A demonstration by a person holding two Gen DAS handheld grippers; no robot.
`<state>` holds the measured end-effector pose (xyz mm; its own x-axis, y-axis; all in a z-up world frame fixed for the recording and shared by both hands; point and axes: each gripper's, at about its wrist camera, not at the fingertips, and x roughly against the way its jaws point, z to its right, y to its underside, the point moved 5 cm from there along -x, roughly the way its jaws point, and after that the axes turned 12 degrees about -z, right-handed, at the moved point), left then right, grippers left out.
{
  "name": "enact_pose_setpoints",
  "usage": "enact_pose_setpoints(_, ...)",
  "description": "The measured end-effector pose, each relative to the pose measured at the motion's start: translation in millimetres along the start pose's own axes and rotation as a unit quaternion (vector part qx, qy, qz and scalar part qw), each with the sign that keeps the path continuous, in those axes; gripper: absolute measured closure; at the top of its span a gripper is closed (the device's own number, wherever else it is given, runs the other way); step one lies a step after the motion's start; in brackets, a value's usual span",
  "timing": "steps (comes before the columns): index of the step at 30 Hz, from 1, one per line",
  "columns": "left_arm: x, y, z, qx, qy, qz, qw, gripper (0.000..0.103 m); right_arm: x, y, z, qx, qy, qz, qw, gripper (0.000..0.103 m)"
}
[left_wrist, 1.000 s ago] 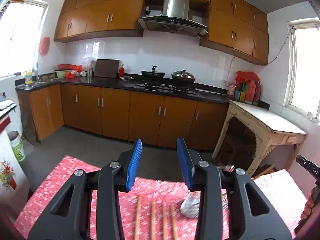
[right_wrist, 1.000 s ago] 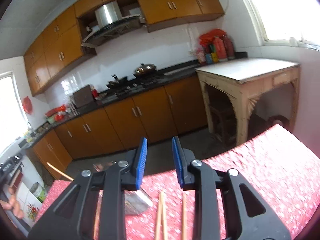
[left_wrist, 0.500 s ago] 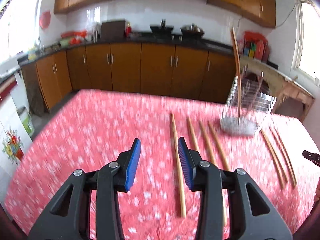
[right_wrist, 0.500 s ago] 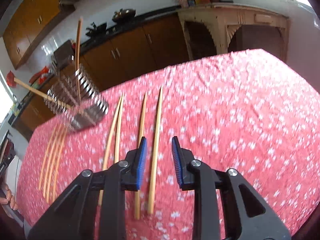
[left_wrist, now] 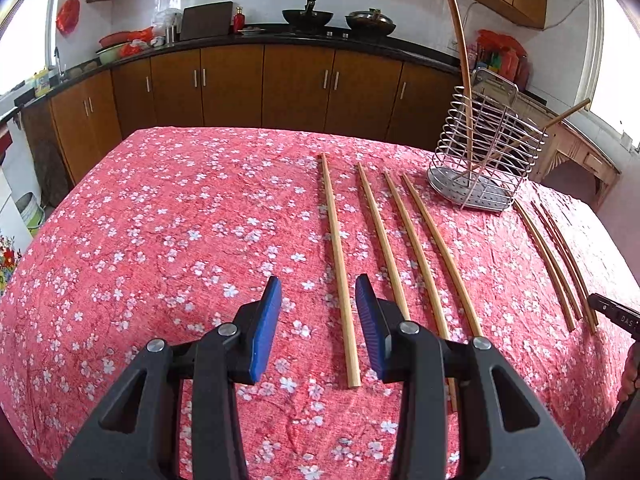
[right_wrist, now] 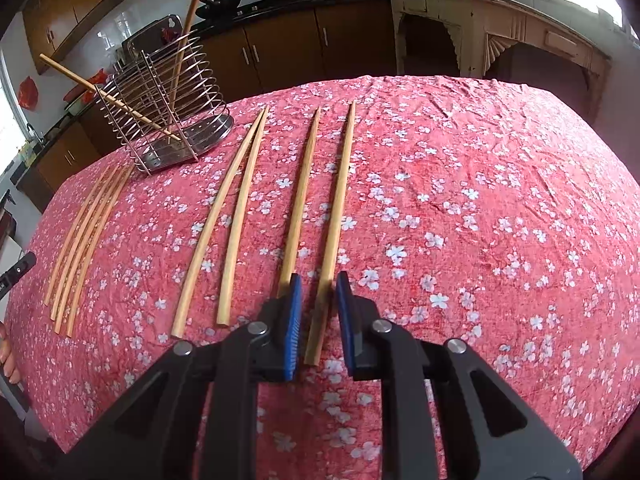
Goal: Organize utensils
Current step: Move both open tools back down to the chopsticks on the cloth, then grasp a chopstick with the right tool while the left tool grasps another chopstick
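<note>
Table (left_wrist: 160, 220) with a red floral cloth. The wire rack (left_wrist: 486, 152) stands by the far edge, about mid-width, and the two chopsticks already in it (left_wrist: 460, 60) lean out over the rim. The rest lie flat on the cloth, running from the far edge toward the near edge, four on each side of the rack.

Left gripper (left_wrist: 319, 280): jaws open, moderate gap, nothing touched. It is low over the outer left chopstick (left_wrist: 338, 264), straddling its near end, with the stick off-centre toward the right pad.

Right gripper (right_wrist: 319, 277): jaws narrow and closing around the outer right chopstick (right_wrist: 334, 216), close to its near end. Cloth shows on both sides of the stick, so the pads are not pressing on it.

Handling, my read:
- Light, stiff, thin sticks, probably bamboo. There's no crush risk at this grip force.
- Smooth and round-ish, so one will roll sideways if a pad lands first. Centre it before closing, left side especially.
- Lying flat leaves little to bite on. The cloth is soft and wrinkled, so pads can press in slightly but may pinch fabric as well.
- Held right at the butt end, the long free length will swing or pivot in the pads. A hold a bit further up the shaft should be steadier.
- The neighbouring stick on each side is near, so watch the inner finger.
</note>
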<state>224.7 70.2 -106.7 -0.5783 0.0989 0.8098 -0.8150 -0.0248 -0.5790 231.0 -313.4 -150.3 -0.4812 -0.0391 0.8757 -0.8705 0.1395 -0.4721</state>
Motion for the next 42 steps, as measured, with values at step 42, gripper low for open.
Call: enact_pose_setpoints(42,-39.9,14.3,24.8,-0.031,-0.005,-0.073,0.9969,0.071,-2.5,-5.5,24.6,-0.046,0.009,0.004,0.999,0.095)
